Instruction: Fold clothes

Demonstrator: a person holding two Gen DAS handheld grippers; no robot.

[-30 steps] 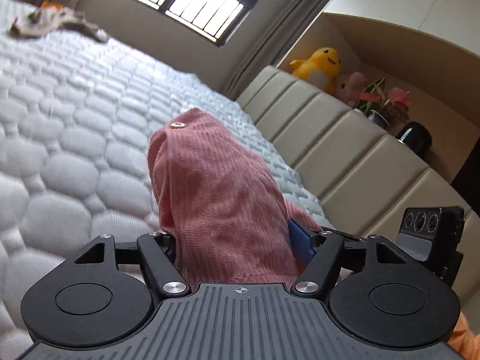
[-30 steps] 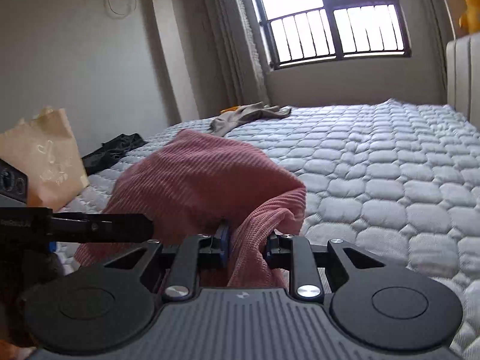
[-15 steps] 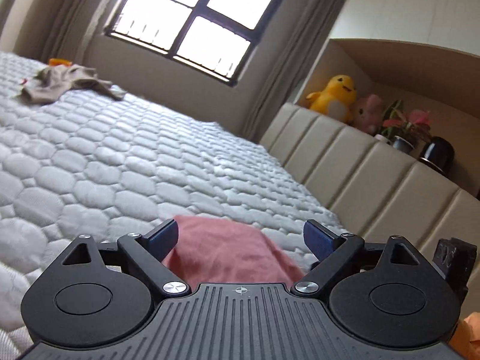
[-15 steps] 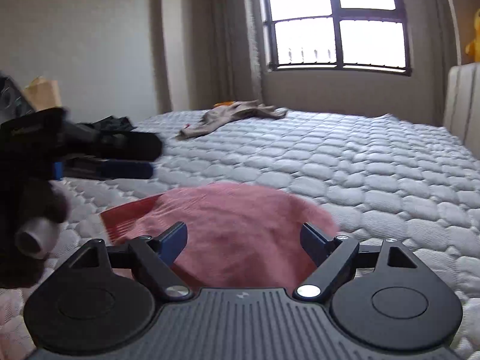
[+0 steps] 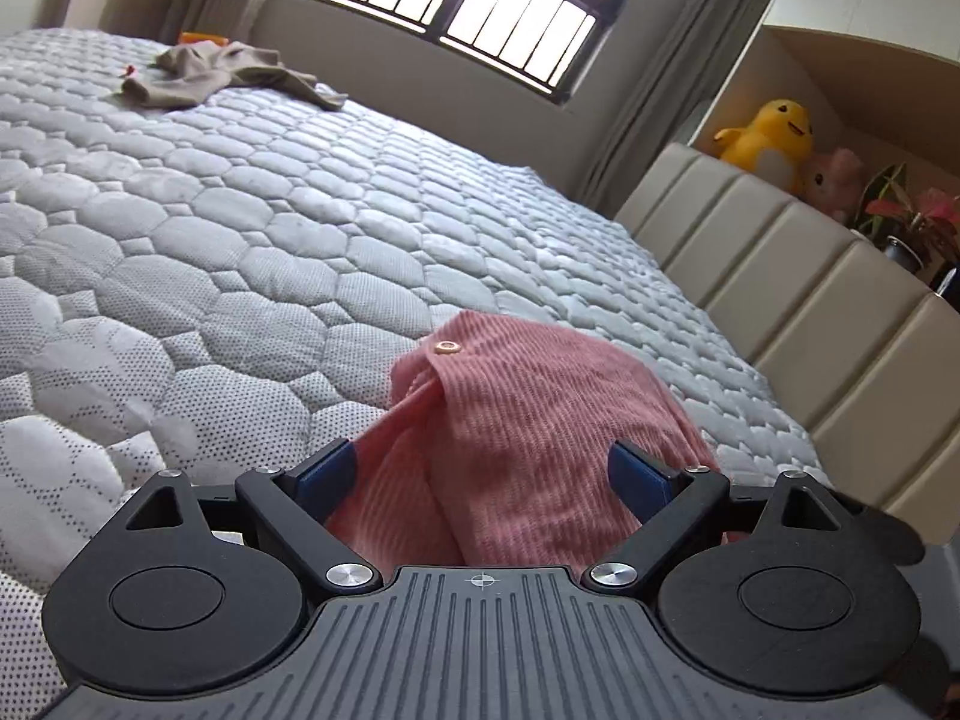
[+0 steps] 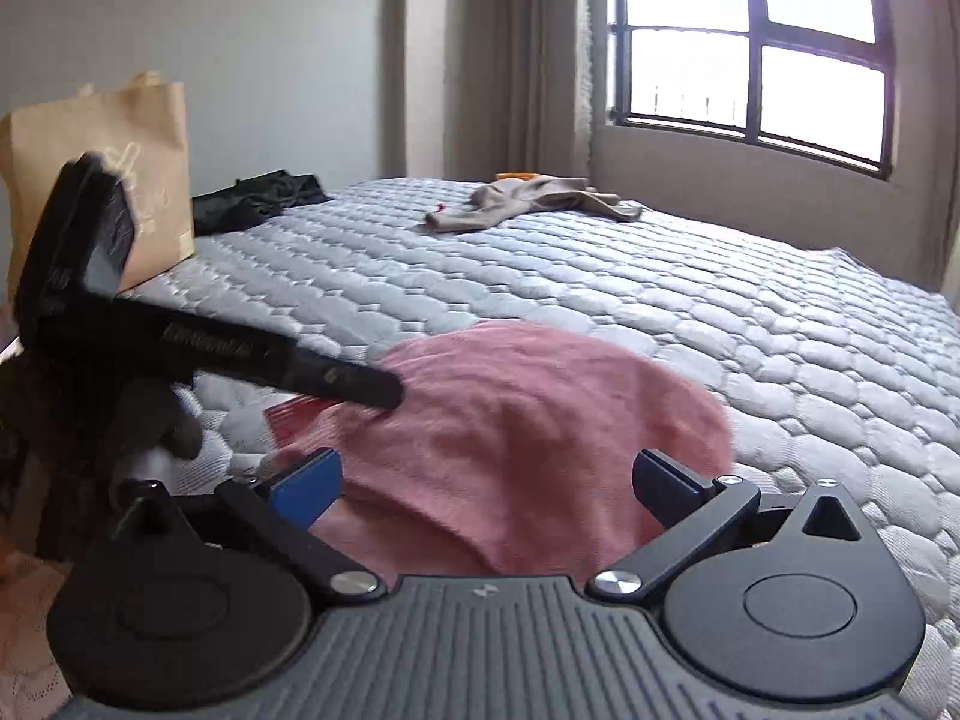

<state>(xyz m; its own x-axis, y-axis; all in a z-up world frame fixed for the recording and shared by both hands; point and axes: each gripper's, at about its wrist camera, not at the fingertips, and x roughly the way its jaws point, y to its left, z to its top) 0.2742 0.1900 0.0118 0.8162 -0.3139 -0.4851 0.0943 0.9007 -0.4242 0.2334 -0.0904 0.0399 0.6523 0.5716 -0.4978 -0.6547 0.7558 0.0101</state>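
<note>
So the pink ribbed knit garment (image 5: pixel 528 420) is lying bunched on the grey quilted mattress (image 5: pixel 240 228), right in front of both grippers. The left gripper (image 5: pixel 489 471) has its jaws spread to either side of it, same deal with the right gripper (image 6: pixel 486 480). From the right wrist view, the left gripper pokes in from the left, over the garment's left edge. A crumpled beige garment (image 6: pixel 528 201) sits way back near the barred window (image 6: pixel 750 60). A black cloth pile (image 6: pixel 255 207) is behind-left, next to a brown paper bag (image 6: pixel 96 174). The padded beige headboard (image 5: pixel 810 312) runs along the mattress's right side, with a yellow plush duck (image 5: pixel 768 141) up behind it.
</note>
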